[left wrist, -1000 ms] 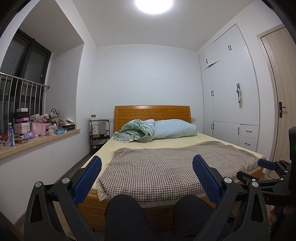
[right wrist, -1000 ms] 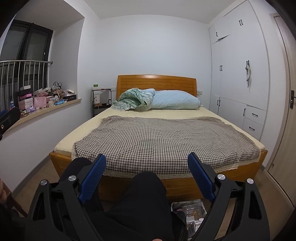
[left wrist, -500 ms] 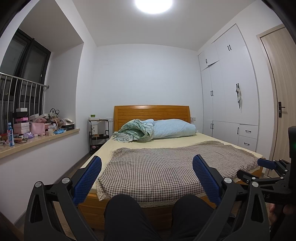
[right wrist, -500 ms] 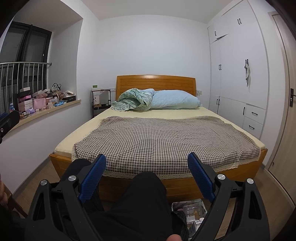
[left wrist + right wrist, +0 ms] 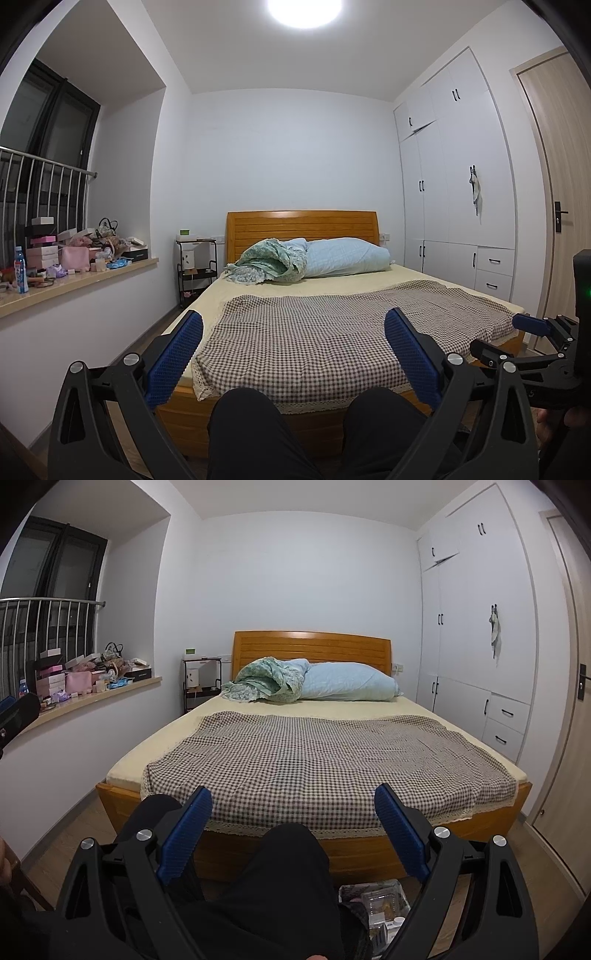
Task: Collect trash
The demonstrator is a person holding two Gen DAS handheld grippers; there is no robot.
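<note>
Left wrist view: left gripper [image 5: 293, 343] is hovering over the person's knees [image 5: 243, 410], fingers spread wide, gripping nothing, facing the bed [image 5: 314, 332].
Right wrist view: right gripper [image 5: 293, 819] is hanging with fingers spread, empty; trash [image 5: 380, 904] is lying on the floor below, beside the leg.

One bed [image 5: 369, 709] with one checked blanket [image 5: 325, 760] and one pillow [image 5: 347, 683] at twelve o'clock, one bottle [image 5: 20, 269] at nine, two knees [image 5: 251, 413], two open claws [image 5: 293, 354].
</note>
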